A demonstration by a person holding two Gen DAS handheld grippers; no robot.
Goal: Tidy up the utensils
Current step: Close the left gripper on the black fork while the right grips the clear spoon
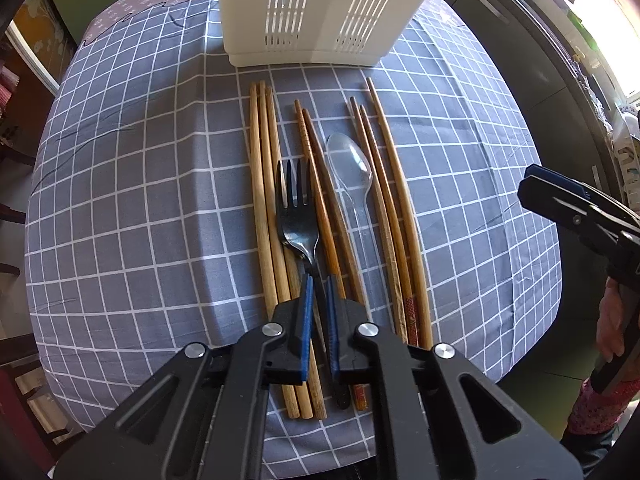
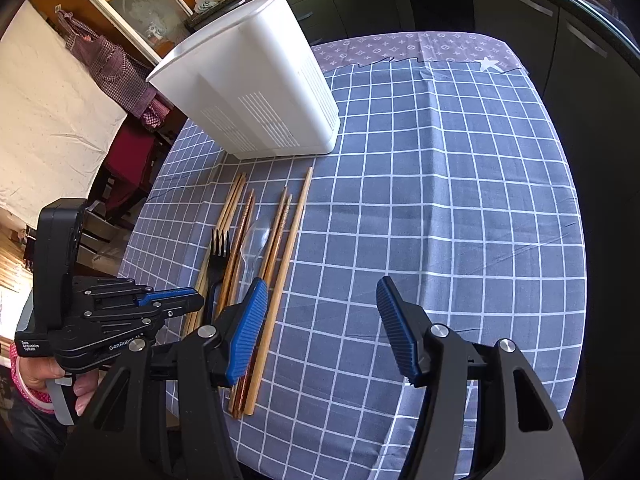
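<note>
Fork (image 1: 297, 216): dark glossy metal. Spoon (image 1: 352, 168): clear smooth plastic; chopsticks (image 1: 262, 200): matt wood. Basket (image 1: 316, 12): white matt plastic; tablecloth (image 1: 140, 200): checked woven cloth.

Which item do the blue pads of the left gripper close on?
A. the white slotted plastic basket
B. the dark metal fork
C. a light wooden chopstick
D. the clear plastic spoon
B: in the left wrist view the left gripper has its pads shut on the handle of the dark metal fork.

eight chopsticks (image 1: 262, 200), one fork (image 1: 295, 216), one spoon (image 1: 352, 168), one holder (image 1: 320, 12).
</note>
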